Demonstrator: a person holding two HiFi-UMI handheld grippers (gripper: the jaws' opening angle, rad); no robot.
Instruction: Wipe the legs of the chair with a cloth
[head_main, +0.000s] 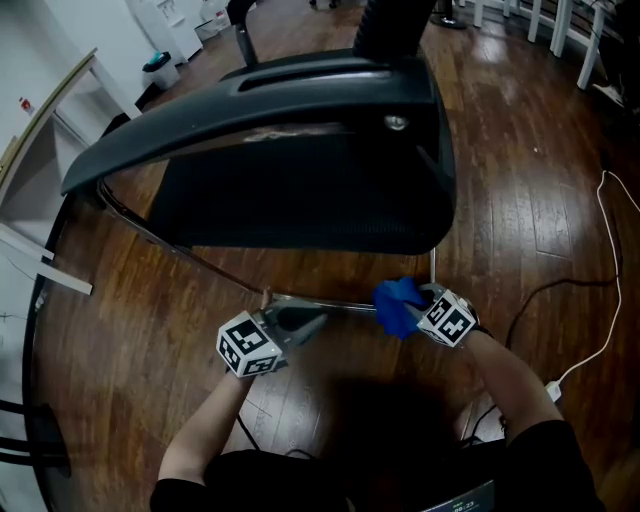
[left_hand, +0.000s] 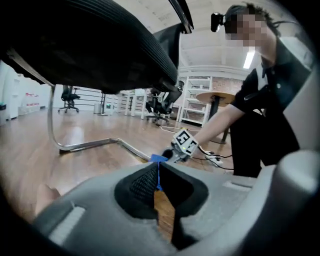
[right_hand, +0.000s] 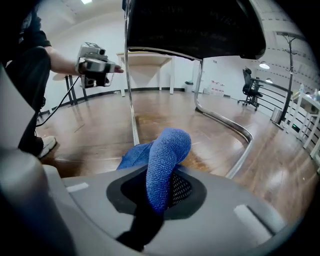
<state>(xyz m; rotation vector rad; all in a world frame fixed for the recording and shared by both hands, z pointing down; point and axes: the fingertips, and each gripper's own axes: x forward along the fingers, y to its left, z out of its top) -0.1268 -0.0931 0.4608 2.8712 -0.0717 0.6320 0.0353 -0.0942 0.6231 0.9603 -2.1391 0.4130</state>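
The leg (head_main: 340, 304) runs left-right at lower centre, the right hand-held gripper (head_main: 412, 305) pinching the cloth (head_main: 395, 300) at its right end, the left hand-held gripper (head_main: 318, 319) pressed together, with open floor (head_main: 560, 230) at right.

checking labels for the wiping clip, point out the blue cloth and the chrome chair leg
blue cloth (right_hand: 167, 147): right gripper view, on the rounded fold sticking up from the jaws.
chrome chair leg (right_hand: 235, 125): right gripper view, on the floor rail near its bend.

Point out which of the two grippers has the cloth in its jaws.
The right gripper: a blue microfibre cloth is pinched between its jaws. The left gripper has its jaws together with nothing between them.
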